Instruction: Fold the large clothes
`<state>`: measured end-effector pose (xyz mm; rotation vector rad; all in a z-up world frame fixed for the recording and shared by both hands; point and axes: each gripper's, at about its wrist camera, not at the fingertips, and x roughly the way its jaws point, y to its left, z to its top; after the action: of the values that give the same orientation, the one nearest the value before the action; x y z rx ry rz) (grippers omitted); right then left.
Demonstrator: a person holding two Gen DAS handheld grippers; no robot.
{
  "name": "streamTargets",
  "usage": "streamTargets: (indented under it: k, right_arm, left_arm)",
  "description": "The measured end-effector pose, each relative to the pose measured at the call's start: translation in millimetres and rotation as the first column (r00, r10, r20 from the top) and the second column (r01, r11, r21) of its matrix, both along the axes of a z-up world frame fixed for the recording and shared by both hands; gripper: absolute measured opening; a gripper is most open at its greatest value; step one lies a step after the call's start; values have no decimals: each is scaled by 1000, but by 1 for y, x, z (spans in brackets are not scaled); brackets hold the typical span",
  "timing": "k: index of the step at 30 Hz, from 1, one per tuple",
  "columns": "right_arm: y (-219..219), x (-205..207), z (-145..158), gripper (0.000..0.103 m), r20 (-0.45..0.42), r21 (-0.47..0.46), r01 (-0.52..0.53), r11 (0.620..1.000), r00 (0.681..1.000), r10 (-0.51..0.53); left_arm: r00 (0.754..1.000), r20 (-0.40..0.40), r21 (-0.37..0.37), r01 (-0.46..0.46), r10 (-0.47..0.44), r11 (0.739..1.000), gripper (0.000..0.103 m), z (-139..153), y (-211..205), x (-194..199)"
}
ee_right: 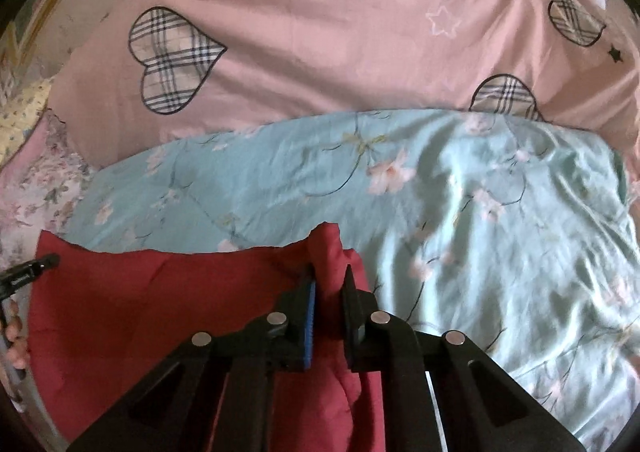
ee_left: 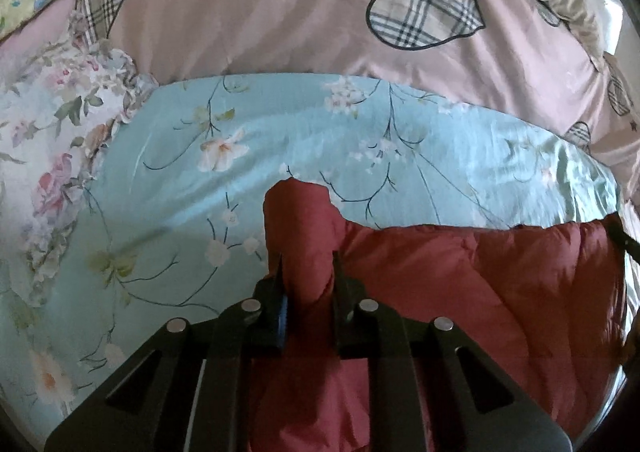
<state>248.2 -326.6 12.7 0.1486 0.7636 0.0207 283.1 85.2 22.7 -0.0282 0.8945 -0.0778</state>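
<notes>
Red padded garment (ee_left: 480, 292), probably a quilted jacket, stretched between two grippers over a bed. Left gripper (ee_left: 307, 264) is pinched on a bunched corner of the garment, which rises just ahead of its fingertips; the rest of the cloth spreads away to its right and beneath it. Right gripper (ee_right: 331, 278) is likewise clamped on the opposite corner, with the cloth running off to its left and below. The held top edge sags slightly between the two grips. Beyond both sets of fingertips lies a blue floral quilt (ee_left: 360, 156) — and farther ahead a pink cover (ee_right: 320, 52) with plaid hearts.

Risks, as judged: each grip holds only a thick, slippery wad, so a quick lift or an uneven pull could let a corner slide out; unequal heights would skew the fold line; the hanging bulk could drag and rumple the quilt.

Writing: a pale mark on the left gripper's handle, seen at the right view's edge — too small to read. No brand visible.
</notes>
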Motion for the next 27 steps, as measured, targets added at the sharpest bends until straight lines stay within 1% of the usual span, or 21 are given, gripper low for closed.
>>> streamTargets:
  k: [2,5,9,12,17,21,22,24,26,27]
  right_arm:
    - [-5,10,-10,8,-24,14,18,1000,1000,-18]
    - [-10,22,-28,8,-67,38,41,998,997,-39]
    - [-16,28,-44,7,-100,72,64,995,993,-56]
    - [-17,29,-50,6,-114,78,68,995,992,-58]
    - [-16,30,-54,6,-122,79,66,995,991,-56]
    - [-17,31,-56,6,-130,78,66,995,990,-56]
    - [-16,31,-55,6,-130,76,67,995,990,-56]
    - [-15,31,-55,6,-129,66,68,995,990,-59]
    - [-13,30,-54,7,-132,54,73,996,989,-65]
    - [-12,30,-54,7,-135,51,72,996,989,-65]
  left_arm:
    - [1000,-24,-1,-9,9,1000,13,-9,0,11]
    - [997,-75,5,-23,23,1000,13,-29,-3,26]
    - [994,-106,11,-27,28,1000,13,-47,-7,35]
    - [994,-109,14,-22,23,1000,13,-51,-9,35]
    - [992,-127,-2,-17,17,1000,14,-56,-7,39]
    - [991,-132,-5,-12,11,1000,15,-56,-6,39]
    - [991,-134,-11,-13,12,1000,16,-55,-5,39]
    - [991,-135,-17,-23,21,1000,22,-53,-2,39]
    - [990,-134,-27,-43,39,999,32,-50,3,38]
    - [989,-133,-27,-65,61,997,45,-49,7,37]
